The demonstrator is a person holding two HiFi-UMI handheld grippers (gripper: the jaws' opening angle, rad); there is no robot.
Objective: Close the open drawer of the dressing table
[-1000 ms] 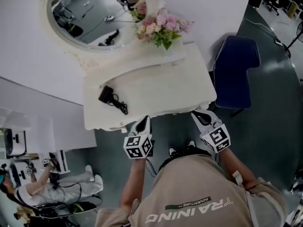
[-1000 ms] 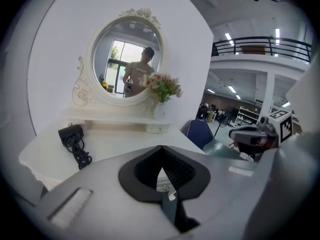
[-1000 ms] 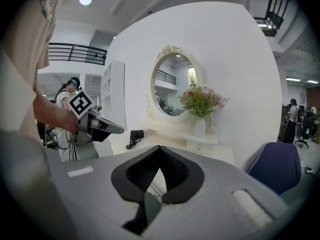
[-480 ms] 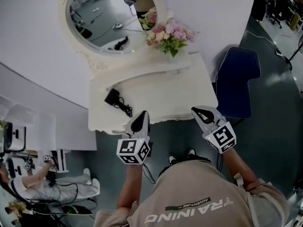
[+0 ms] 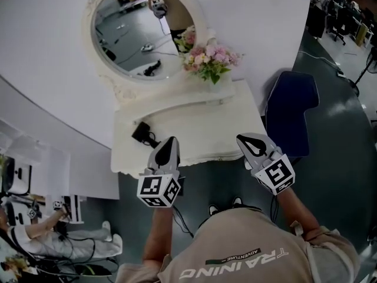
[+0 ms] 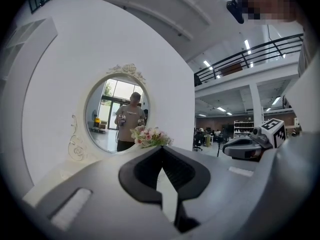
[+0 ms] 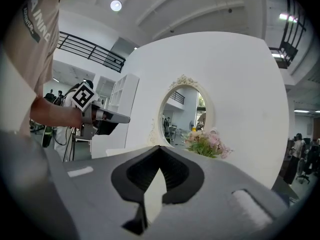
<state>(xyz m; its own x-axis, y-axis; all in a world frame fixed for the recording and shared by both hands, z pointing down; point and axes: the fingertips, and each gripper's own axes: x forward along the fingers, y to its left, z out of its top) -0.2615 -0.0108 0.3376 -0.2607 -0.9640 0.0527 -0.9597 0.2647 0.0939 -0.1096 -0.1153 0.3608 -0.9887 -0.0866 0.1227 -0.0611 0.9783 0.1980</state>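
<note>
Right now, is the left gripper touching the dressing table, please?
Cannot tell. The head view shows the left gripper overlapping the front edge of the dressing table, not its height; the left gripper view settles nothing.

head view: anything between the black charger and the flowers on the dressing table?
Only bare white tabletop and the raised back ledge between charger and flowers, seen in the head view.

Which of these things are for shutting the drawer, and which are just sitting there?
For the job:
- dressing table (its drawer can't be made out from above)
- left gripper, shut and empty
- right gripper, shut and empty

Just sitting there:
- bunch of flowers
- black power adapter with its cable
- oval mirror
- blue chair
</note>
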